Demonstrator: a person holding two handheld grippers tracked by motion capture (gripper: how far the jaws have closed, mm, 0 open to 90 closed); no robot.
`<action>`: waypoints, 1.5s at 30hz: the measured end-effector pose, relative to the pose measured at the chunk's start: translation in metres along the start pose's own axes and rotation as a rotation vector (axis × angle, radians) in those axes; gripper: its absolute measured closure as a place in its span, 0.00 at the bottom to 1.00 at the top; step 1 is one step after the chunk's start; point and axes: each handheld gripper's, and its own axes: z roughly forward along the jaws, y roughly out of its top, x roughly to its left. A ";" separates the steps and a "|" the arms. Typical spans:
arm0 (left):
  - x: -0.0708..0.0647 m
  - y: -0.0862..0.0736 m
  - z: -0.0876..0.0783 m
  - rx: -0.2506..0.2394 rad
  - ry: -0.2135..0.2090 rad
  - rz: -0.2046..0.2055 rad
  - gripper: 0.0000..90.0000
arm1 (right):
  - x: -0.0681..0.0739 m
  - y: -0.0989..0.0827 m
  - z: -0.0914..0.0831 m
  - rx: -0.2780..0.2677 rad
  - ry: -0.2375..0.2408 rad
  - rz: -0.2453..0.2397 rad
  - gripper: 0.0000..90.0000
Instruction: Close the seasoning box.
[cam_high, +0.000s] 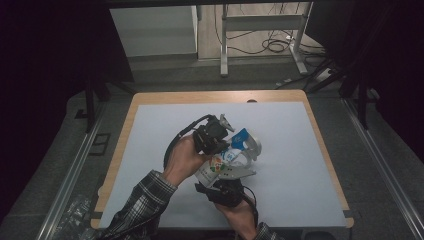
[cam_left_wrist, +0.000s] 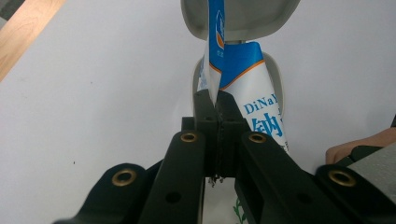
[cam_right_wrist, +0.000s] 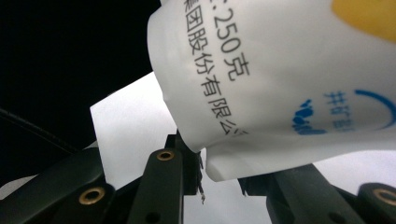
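White pouch over grey holder

a wooden table stands in the middle of a dim room, its top covered by a pale grey mat; dark curtains hang at the left and right sides; beyond the far edge a white metal frame stands on a lighter floor, with black cables coiled beside it; grey rails run along both sides of the table
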 end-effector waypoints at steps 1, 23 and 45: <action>0.000 0.000 0.000 0.002 -0.001 0.000 1.00 | 0.000 0.000 0.000 -0.001 0.002 0.001 0.81; -0.002 0.000 0.003 0.027 0.011 0.014 1.00 | 0.005 0.003 -0.003 -0.027 0.024 -0.001 0.80; -0.002 0.000 0.005 0.037 0.015 0.018 1.00 | 0.006 0.006 -0.005 -0.060 0.031 -0.021 0.81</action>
